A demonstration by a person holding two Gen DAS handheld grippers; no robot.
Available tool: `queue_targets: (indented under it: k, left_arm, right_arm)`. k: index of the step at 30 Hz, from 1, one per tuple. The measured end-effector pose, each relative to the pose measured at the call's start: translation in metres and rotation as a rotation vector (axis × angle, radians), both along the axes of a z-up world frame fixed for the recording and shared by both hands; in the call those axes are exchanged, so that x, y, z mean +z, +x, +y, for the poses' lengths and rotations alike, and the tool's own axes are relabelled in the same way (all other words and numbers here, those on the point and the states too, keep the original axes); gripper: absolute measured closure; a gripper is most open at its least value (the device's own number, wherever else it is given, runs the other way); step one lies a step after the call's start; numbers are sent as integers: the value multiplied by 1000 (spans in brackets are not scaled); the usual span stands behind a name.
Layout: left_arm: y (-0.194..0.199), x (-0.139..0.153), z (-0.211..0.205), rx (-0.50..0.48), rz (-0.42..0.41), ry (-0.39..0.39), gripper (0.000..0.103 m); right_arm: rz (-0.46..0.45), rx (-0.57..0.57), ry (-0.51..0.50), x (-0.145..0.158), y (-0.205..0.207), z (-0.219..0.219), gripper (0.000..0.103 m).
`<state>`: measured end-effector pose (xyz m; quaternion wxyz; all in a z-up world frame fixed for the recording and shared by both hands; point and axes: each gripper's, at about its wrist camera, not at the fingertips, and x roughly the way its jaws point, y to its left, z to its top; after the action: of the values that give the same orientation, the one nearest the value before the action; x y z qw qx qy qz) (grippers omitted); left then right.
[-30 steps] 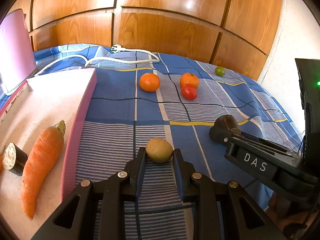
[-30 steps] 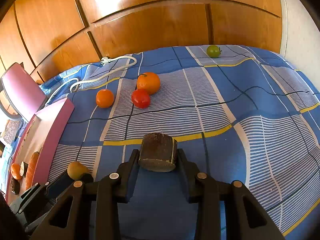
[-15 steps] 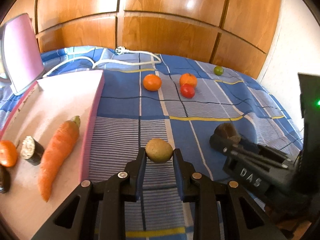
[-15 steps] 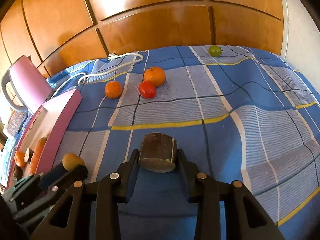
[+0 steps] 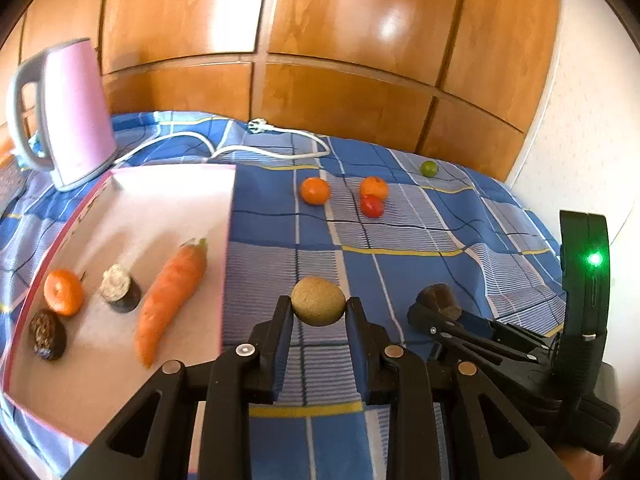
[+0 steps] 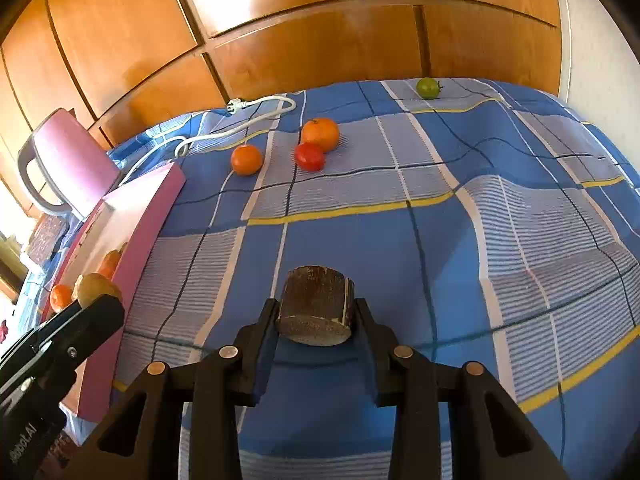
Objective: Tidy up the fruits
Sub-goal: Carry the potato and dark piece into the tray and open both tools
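Note:
My left gripper (image 5: 318,312) is shut on a tan round fruit (image 5: 318,301), held above the blue checked cloth just right of the pink tray (image 5: 168,200). My right gripper (image 6: 316,320) is shut on a dark brown cut fruit piece (image 6: 316,304), also above the cloth; it shows in the left wrist view (image 5: 438,303). On the tray lie a carrot (image 5: 170,300), a small orange (image 5: 63,292), a dark cut piece (image 5: 119,289) and a dark brown fruit (image 5: 47,334). On the cloth sit two oranges (image 6: 246,159) (image 6: 320,133), a red tomato (image 6: 309,156) and a green fruit (image 6: 428,87).
A pink kettle (image 5: 68,112) stands behind the tray at far left, with a white cord and plug (image 5: 260,148) trailing across the cloth. A wooden headboard (image 5: 320,60) closes the back. A white wall (image 5: 592,140) is at right.
Both grippers have risen and pulled back with their fruit still held. The left view has swung left, so more of the tray and the kettle show.

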<state>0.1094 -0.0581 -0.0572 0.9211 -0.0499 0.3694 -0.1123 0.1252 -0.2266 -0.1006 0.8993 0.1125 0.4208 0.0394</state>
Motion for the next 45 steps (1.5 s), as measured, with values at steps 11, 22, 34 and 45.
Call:
queue_targets:
  k: [11,22,34,45]
  left_arm:
    - [-18,19,62,108,-41,-49,76]
    - [-17,28,136,259,-52,-30,76]
    - [-20,18,165,330,-32,-20,76]
    - [-18,14,171,358,-19,-27,74]
  right_arm:
    - [-13,102,3,17,-14,39,67]
    - [-83,309,16,55,-12,118,67]
    - [-97,435,2,66,-2,178,66]
    - [-81,452,3,61,-1,188,66]
